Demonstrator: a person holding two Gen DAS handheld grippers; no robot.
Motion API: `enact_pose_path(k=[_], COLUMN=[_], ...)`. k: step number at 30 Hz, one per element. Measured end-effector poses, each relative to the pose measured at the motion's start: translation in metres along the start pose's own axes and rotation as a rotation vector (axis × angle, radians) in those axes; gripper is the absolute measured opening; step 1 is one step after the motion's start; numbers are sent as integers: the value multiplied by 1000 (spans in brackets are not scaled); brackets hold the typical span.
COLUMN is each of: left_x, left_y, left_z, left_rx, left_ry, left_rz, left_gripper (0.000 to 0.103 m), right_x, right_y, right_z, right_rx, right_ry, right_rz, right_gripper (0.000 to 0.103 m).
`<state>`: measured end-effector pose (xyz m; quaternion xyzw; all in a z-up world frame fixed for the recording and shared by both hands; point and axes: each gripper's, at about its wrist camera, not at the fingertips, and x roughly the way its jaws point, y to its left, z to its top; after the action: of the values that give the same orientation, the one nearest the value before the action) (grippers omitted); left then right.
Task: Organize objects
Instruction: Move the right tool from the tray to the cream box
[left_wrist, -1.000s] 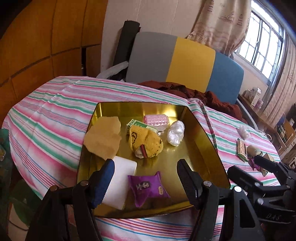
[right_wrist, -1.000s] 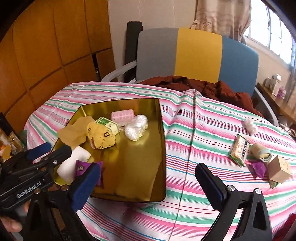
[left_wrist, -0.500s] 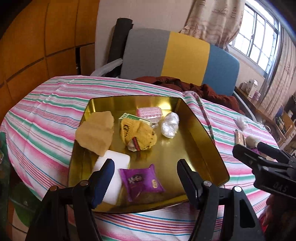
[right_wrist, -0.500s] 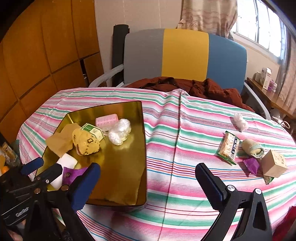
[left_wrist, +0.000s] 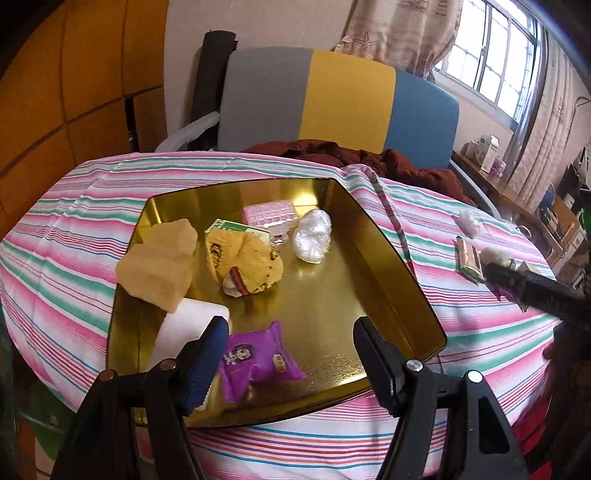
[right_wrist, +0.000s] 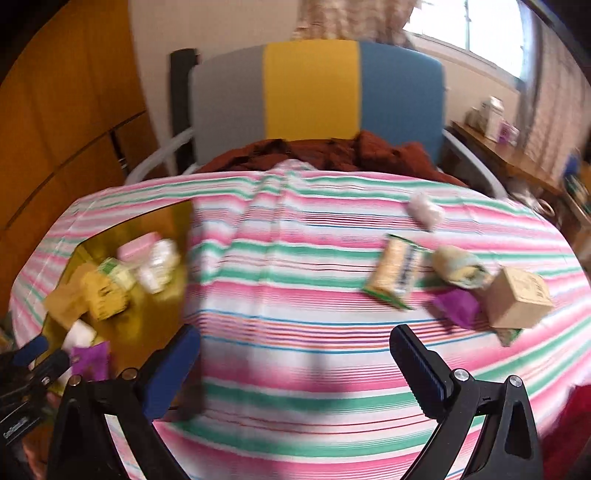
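A gold tray (left_wrist: 384, 258) on the striped tablecloth holds a purple snack packet (left_wrist: 258, 360), a white block (left_wrist: 188, 325), a yellow knitted item (left_wrist: 251, 264), a tan sponge (left_wrist: 159, 264), a pink case (left_wrist: 269, 216) and a clear plastic wad (left_wrist: 312, 240). My left gripper (left_wrist: 290, 345) stands open just above the tray's near edge, with the purple packet between its fingers' line. My right gripper (right_wrist: 295, 360) is open over bare cloth. Right of it lie a green-edged snack bar (right_wrist: 395, 271), a cloth roll (right_wrist: 460, 267), a purple packet (right_wrist: 458, 306), a cardboard box (right_wrist: 519, 299) and a white wad (right_wrist: 424, 212). The right wrist view is blurred.
A grey, yellow and blue chair back (left_wrist: 332, 107) stands behind the round table, with a dark red garment (left_wrist: 369, 158) draped at the table's far edge. Wooden panels (left_wrist: 74, 92) line the left wall. A shelf with small boxes (left_wrist: 487, 155) sits under the window at right.
The right gripper has swung to the right, away from the tray and toward the loose items on the cloth. The left gripper has pulled back slightly and stays open over the tray's near edge.
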<state>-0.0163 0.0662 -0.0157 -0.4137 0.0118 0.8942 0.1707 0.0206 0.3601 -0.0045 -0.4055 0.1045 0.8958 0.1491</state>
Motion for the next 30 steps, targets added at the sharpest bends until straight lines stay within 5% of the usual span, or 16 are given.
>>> enact_pose_path(k=[8, 15, 25, 30], left_x=[2, 6, 16, 22], left_y=[-15, -29, -24, -27], left_z=[3, 3, 3, 2], left_rx=[45, 79, 59, 61], left_ry=[-2, 10, 41, 57], left_rz=[-33, -69, -61, -73], left_gripper=[71, 71, 71, 71], right_x=[-8, -4, 74, 68], right_y=[-122, -207, -236, -243], right_z=[19, 53, 75, 51], right_rx=[249, 373, 231, 264], right_ry=[17, 0, 228, 303], right_rz=[-103, -278, -363, -278], right_gripper=[103, 103, 103, 103])
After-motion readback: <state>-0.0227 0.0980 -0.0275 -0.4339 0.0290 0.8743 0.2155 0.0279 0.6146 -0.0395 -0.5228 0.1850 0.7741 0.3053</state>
